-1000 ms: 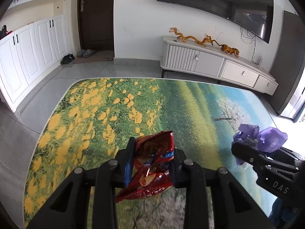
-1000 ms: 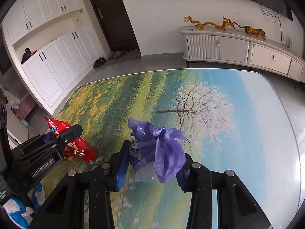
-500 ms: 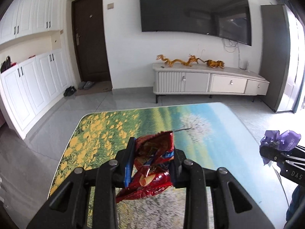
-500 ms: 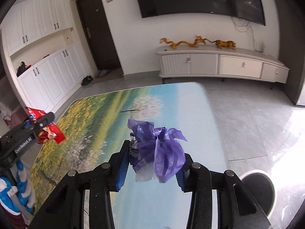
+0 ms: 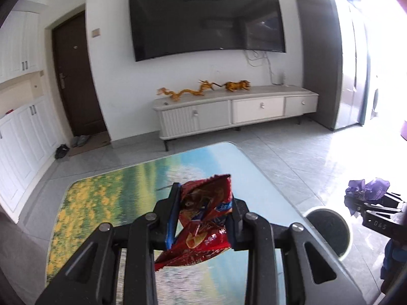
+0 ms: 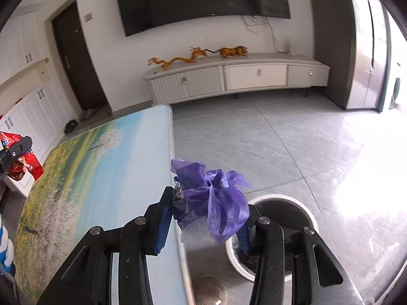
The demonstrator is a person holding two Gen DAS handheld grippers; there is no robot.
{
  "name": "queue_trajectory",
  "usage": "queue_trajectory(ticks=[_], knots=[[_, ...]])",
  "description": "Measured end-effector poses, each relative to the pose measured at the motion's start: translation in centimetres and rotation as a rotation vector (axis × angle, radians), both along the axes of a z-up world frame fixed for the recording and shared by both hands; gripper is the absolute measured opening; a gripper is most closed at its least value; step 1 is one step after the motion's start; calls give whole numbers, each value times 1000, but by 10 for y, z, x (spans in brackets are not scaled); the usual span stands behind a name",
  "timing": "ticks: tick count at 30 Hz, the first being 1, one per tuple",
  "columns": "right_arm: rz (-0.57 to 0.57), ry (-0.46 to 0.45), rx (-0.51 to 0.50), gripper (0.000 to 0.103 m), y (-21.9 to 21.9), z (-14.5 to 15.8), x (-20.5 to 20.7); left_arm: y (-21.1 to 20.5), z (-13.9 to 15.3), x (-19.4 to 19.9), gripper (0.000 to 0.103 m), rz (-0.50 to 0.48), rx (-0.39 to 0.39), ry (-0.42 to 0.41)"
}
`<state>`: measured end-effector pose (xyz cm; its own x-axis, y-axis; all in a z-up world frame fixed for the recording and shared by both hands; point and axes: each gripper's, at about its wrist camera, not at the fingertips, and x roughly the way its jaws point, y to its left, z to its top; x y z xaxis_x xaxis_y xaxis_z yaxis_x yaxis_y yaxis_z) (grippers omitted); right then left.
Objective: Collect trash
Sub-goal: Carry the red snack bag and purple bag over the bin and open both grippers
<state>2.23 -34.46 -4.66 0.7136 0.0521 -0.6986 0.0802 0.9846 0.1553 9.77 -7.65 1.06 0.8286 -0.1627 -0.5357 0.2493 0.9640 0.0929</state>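
My left gripper (image 5: 203,218) is shut on a crumpled red snack bag (image 5: 203,216) and holds it above the table (image 5: 106,203) with the landscape print. My right gripper (image 6: 207,211) is shut on a crumpled purple plastic bag (image 6: 216,203) and holds it past the table's right edge, just above and left of a round metal trash bin (image 6: 285,216) on the floor. The bin also shows in the left wrist view (image 5: 328,231), with the right gripper (image 5: 366,200) above it. The left gripper and red bag show at the far left of the right wrist view (image 6: 17,157).
The table's right edge (image 6: 173,178) runs between the two grippers. A white TV cabinet (image 5: 234,111) stands against the far wall under a wall-mounted TV (image 5: 206,15). Grey tiled floor (image 6: 292,139) lies right of the table. White cupboards (image 5: 23,132) line the left wall.
Both grippers have swung to the right with their loads. The right gripper has passed the table's edge and now hangs by the trash bin; the left gripper follows over the table.
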Motion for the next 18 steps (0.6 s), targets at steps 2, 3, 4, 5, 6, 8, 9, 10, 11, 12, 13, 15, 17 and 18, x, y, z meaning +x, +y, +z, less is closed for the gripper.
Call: queue_trajectory(ticks=[2, 3, 4, 5, 6, 8, 9, 10, 11, 12, 13, 15, 17, 18], knots=[[-36, 15, 10, 42, -17, -8, -4, -23, -4, 4, 29, -52, -12, 38], [-55, 26, 19, 43, -28, -13, -4, -37, -7, 8, 29, -82, -14, 60], [-72, 38, 24, 43, -37, -17, -4, -51, -10, 11, 29, -114, -14, 78], [-89, 51, 26, 43, -46, -23, -4, -66, -14, 14, 30, -147, -11, 94], [-108, 67, 29, 43, -56, -29, -4, -83, -20, 17, 31, -176, -7, 112], [-139, 106, 38, 43, -74, -46, -3, -115, -32, 24, 31, -236, -10, 166], [-153, 126, 40, 43, -83, -54, -2, -131, -39, 29, 31, -259, -15, 202], [-166, 145, 44, 43, -91, -62, -2, -146, -47, 34, 32, -277, -22, 235], [-176, 163, 50, 43, -100, -71, -1, -163, -56, 40, 32, -300, -30, 275], [-187, 181, 58, 43, -107, -79, 1, -177, -65, 44, 32, -311, -29, 304], [-198, 198, 67, 43, -115, -87, 2, -191, -73, 48, 32, -318, -25, 327], [-210, 222, 86, 44, -128, -100, 4, -219, -86, 53, 32, -342, -25, 369], [-217, 245, 96, 44, -138, -112, 6, -242, -98, 56, 34, -360, -13, 394], [-218, 255, 100, 46, -143, -118, 8, -253, -105, 57, 37, -374, -8, 408]])
